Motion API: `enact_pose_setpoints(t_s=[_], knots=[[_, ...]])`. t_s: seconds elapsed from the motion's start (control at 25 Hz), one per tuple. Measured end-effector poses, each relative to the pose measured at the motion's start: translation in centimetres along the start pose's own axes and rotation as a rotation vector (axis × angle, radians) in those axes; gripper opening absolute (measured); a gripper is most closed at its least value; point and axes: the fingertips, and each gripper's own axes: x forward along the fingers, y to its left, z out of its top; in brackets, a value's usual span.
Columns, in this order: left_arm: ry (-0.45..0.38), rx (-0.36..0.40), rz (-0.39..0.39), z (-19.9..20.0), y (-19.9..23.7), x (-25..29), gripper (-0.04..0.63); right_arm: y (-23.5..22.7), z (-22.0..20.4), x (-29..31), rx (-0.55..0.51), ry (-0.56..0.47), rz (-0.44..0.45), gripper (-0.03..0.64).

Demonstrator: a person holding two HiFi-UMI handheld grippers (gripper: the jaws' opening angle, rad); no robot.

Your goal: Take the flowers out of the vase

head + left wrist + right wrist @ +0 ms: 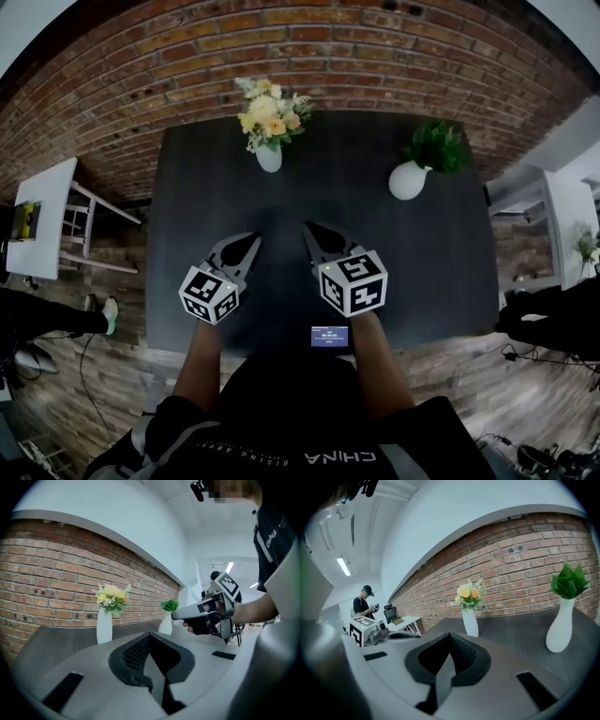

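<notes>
A bunch of yellow and white flowers (269,113) stands in a slim white vase (269,156) at the far middle of the dark table (441,253). The same flowers (112,597) (469,594) show in both gripper views, upright in the vase (104,626) (469,622). My left gripper (253,237) and right gripper (309,228) hover side by side over the table's near half, well short of the vase. Both are shut with nothing between the jaws. In the left gripper view the right gripper (178,615) points across from the right.
A round white vase (408,180) with a green plant (439,145) stands at the table's far right. A brick wall (112,84) runs behind the table. A small white table (42,220) stands to the left. A small device with a lit screen (330,337) lies at the table's near edge.
</notes>
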Motion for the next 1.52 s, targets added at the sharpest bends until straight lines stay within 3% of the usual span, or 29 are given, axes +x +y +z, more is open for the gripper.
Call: enact_pose_setpoints(t_s=[0.6, 0.92, 1.04, 1.16, 1.2, 1.52], knots=[[-0.025, -0.006, 0.046, 1.2, 0.8, 2.7, 0.003, -0.9, 1.1, 2.7, -0.033, 0.006, 0.083, 0.008], [0.006, -0.021, 0.048, 0.7, 4.8, 5.6, 0.011, -1.2, 2.6, 5.2, -0.065, -0.012, 0.176, 0.009], [0.03, -0.029, 0.063, 0.2, 7.0, 7.5, 0.142, -1.6, 3.2, 6.7, -0.067, -0.02, 0.189, 0.01], [0.049, -0.027, 0.092, -0.3, 9.4, 9.7, 0.218, -2.3, 3.7, 8.6, -0.098, -0.012, 0.187, 0.019], [0.054, -0.022, 0.104, -0.5, 10.4, 10.5, 0.232, -2.5, 3.9, 9.4, -0.107, -0.008, 0.189, 0.078], [0.084, 0.007, 0.147, -0.3, 16.6, 15.7, 0.335, -6.3, 6.6, 15.1, -0.104, -0.046, 0.131, 0.302]])
